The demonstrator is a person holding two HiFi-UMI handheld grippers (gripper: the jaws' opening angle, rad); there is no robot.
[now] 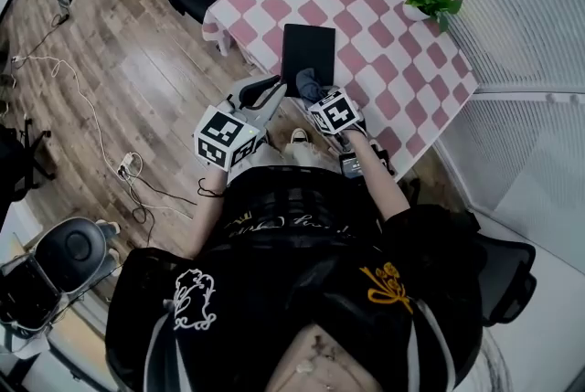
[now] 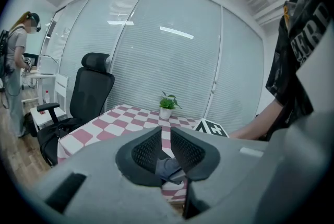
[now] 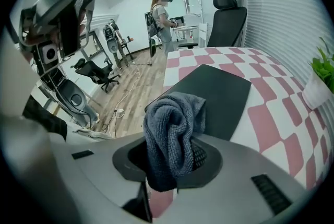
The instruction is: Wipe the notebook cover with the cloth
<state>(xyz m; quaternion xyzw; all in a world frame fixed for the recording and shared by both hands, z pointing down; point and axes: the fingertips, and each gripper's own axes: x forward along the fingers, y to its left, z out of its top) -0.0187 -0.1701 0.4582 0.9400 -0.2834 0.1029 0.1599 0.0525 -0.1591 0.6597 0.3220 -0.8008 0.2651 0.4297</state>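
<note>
Just ahead of the right tongs [image 3: 175, 155]: notebook [image 3: 214, 95], long axis running away across the bench [image 3: 282, 129].
Right tongs grip the cloth [image 3: 172, 124]; left tongs [image 2: 166, 151], slightly parted, empty, stand alongside.

**What the views keep back**

In the right gripper view, the cloth [image 3: 172, 139] covers most of the jaw pads of the right gripper [image 3: 175, 157] and the notebook's [image 3: 216, 95] near corner. The frame edge cuts the plant [image 3: 322, 78]. In the left gripper view, the left gripper [image 2: 166, 145] blocks the table's [image 2: 104, 129] near part, and only a scrap of cloth shows between its jaws.
</note>
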